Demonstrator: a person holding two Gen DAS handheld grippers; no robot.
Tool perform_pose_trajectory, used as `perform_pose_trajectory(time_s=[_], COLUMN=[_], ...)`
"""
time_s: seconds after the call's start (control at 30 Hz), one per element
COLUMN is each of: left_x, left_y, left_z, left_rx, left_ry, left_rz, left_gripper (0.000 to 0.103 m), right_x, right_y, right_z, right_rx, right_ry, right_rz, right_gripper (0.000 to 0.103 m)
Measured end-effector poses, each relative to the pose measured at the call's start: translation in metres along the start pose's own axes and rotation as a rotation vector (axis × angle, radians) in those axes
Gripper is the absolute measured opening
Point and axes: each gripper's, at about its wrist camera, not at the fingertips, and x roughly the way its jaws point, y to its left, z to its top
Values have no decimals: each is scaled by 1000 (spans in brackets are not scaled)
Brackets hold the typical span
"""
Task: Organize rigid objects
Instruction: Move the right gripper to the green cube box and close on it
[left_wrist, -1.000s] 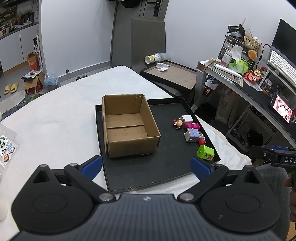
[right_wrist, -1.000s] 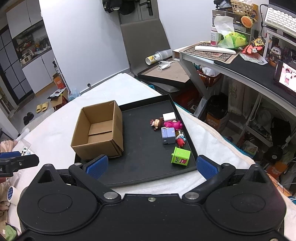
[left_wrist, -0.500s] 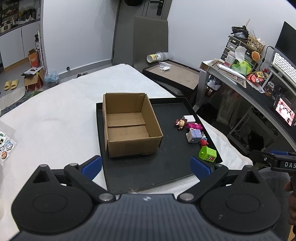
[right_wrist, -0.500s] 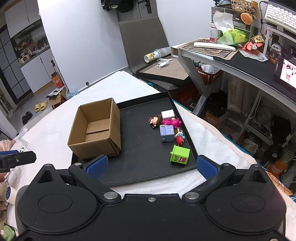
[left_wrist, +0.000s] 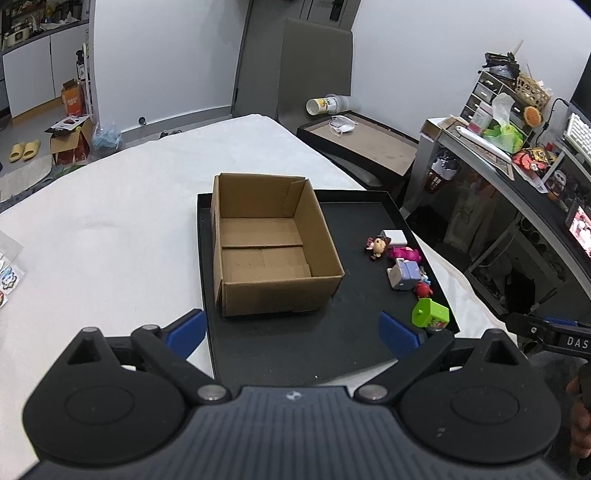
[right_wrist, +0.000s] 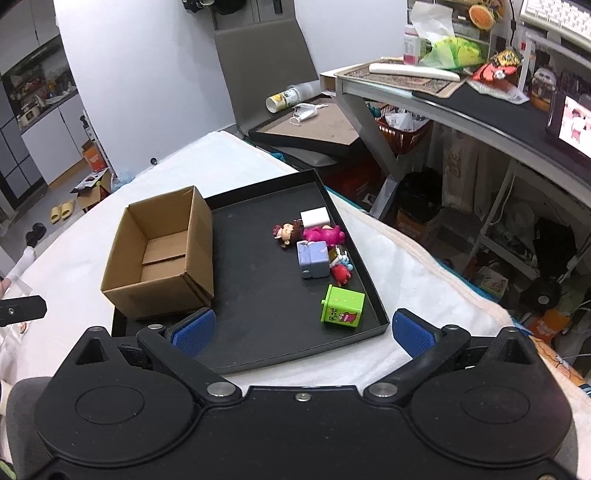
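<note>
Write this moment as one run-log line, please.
left tongs: open, empty | right tongs: open, empty | cardboard box: empty | toys: on black tray

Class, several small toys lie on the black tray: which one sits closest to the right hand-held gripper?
The green cube toy, standing alone at the tray's near edge; the red figure, lilac block, pink toy and white block all lie farther back.
</note>
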Motion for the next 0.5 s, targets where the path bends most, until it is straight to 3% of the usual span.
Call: perform_pose_trajectory(time_s=[0.33, 0.5], left_x=[27, 40], left_y=[15, 23], left_z=[8, 13], left_rx=[-44, -78], left_ry=[6, 18], left_rz=[18, 18], left_gripper=[99, 92], right_x=[40, 60], right_y=[-5, -2], right_z=[12, 17], right_rx=[11, 1], right_ry=[66, 99], right_rz=[-22, -39], right_gripper=[103, 103])
